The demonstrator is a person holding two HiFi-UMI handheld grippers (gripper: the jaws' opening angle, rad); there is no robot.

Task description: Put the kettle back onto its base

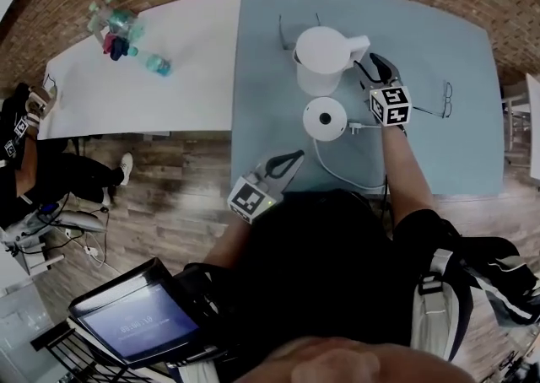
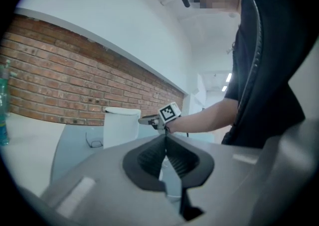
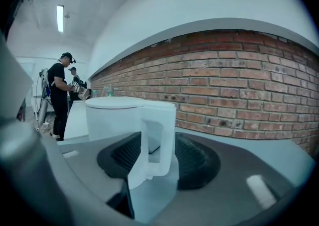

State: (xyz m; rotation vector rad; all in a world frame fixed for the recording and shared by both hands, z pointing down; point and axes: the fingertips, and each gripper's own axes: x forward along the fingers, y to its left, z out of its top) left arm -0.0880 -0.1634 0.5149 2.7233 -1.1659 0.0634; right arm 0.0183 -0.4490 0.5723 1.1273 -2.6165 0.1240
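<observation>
Grasp stage: your right gripper (image 1: 372, 66) is open around the handle (image 3: 158, 130) of the kettle (image 1: 323, 59), which sits just at 12 o'clock of its base (image 1: 325, 118). Clamp, lift, then carry toward 6 o'clock; your left gripper (image 1: 285, 164) is clenched, empty.

Top of round white kettle base (image 1: 315, 120) lay clear, white plastic kettle (image 1: 323, 59) stood just behind, thin-framed glasses (image 1: 445, 99) lay well aside.

The person wears a black short-sleeved top (image 1: 337, 238). The left gripper (image 1: 291, 159) and right gripper (image 1: 372, 62) are grey, each bearing a white cube (image 1: 390, 105) (black square markers), with ribbed black fingers (image 3: 197, 163).
</observation>
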